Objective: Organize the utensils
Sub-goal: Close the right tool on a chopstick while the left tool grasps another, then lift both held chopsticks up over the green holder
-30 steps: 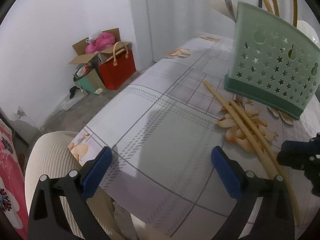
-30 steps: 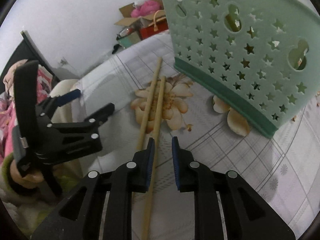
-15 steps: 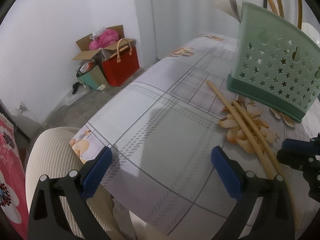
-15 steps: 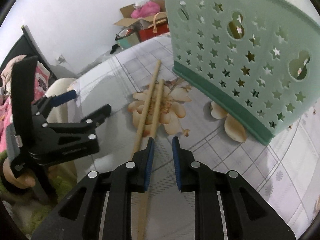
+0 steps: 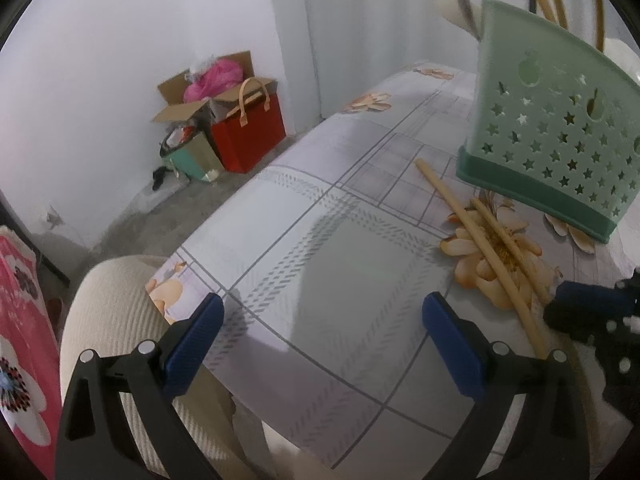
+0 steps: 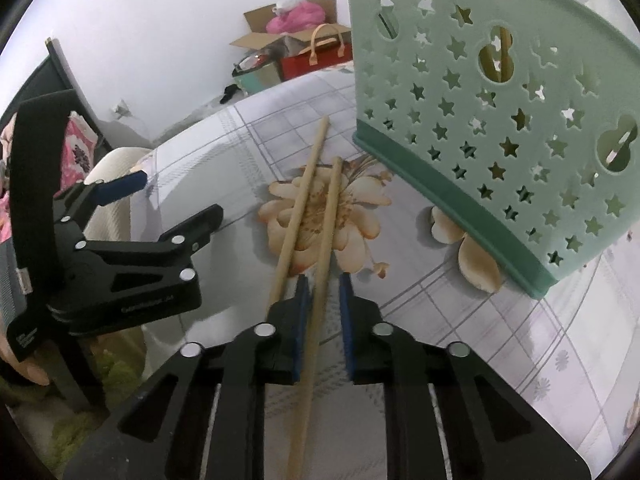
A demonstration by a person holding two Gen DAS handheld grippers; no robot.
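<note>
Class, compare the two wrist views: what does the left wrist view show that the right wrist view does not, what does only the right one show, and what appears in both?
Only the left wrist view shows the left tool's wide-open blue fingers from behind, and utensil handles rising above the green basket.

Only the right wrist view shows one chopstick running between the right tool's fingers, which have not closed on it, and the whole left tool from the side.

Both show the green basket, the two chopsticks on the flowered tablecloth, and the red bag by the wall.

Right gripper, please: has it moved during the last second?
Yes: the right gripper shifted slightly left over the tablecloth; the chopstick now runs midway between its jaws, not along the left one.
</note>
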